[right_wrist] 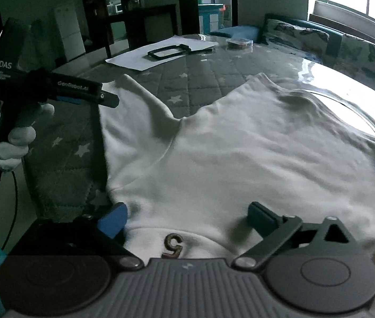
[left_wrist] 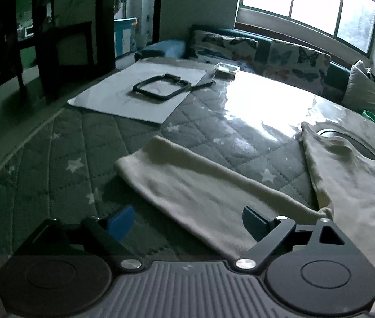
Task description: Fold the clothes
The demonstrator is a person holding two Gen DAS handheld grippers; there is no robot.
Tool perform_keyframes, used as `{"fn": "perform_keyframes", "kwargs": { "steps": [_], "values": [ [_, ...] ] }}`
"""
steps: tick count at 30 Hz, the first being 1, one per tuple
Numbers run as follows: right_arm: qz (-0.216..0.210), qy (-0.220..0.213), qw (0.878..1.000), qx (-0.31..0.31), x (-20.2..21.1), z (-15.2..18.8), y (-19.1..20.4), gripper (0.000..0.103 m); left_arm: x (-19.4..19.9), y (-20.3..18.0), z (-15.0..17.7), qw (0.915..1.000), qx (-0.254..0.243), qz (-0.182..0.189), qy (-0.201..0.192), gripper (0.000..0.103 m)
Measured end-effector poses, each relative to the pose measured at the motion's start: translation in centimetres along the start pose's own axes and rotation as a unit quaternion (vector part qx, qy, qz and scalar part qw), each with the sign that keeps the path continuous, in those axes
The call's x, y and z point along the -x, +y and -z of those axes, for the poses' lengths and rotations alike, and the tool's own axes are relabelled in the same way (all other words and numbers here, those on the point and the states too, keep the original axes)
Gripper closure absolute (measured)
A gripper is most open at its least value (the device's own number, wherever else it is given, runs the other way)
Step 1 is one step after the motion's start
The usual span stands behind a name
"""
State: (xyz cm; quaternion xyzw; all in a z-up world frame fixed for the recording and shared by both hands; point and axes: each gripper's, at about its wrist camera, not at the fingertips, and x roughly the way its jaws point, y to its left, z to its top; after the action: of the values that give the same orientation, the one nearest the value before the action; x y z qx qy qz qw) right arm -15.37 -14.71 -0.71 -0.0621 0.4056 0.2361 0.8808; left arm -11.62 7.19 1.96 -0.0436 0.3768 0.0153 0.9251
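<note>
A white long-sleeved top (right_wrist: 240, 153) lies spread flat on the quilted grey star-print table cover (right_wrist: 62, 156). One sleeve (left_wrist: 187, 182) stretches out to the left. A dark letter mark (right_wrist: 173, 245) shows at the near hem. My left gripper (left_wrist: 187, 225) is open and empty, hovering just above the near end of that sleeve. It also shows in the right wrist view (right_wrist: 107, 100), held by a white-gloved hand. My right gripper (right_wrist: 187, 221) is open and empty over the near hem of the top.
A white sheet (left_wrist: 139, 90) with a black rectangular frame (left_wrist: 160, 86) lies at the far side. A clear box (left_wrist: 227, 69) sits beyond it. Butterfly-print cushions (left_wrist: 296, 58) line the bench under the window. A round dark plate (left_wrist: 346, 137) lies under the glossy cover at right.
</note>
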Motion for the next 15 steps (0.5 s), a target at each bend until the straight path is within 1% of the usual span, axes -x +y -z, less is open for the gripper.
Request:
{"fn": "perform_keyframes", "kwargs": {
  "steps": [7,15],
  "values": [
    [0.018,0.002,1.000,0.014,-0.41,0.25,0.85,0.000,-0.45,-0.36,0.82,0.9998,0.011,-0.010,0.016,0.010],
    [0.022,0.003,1.000,0.018,-0.50,0.32,0.97,0.000,-0.74,-0.90,1.07,0.9995,0.010,-0.015,0.025,0.001]
  ]
}}
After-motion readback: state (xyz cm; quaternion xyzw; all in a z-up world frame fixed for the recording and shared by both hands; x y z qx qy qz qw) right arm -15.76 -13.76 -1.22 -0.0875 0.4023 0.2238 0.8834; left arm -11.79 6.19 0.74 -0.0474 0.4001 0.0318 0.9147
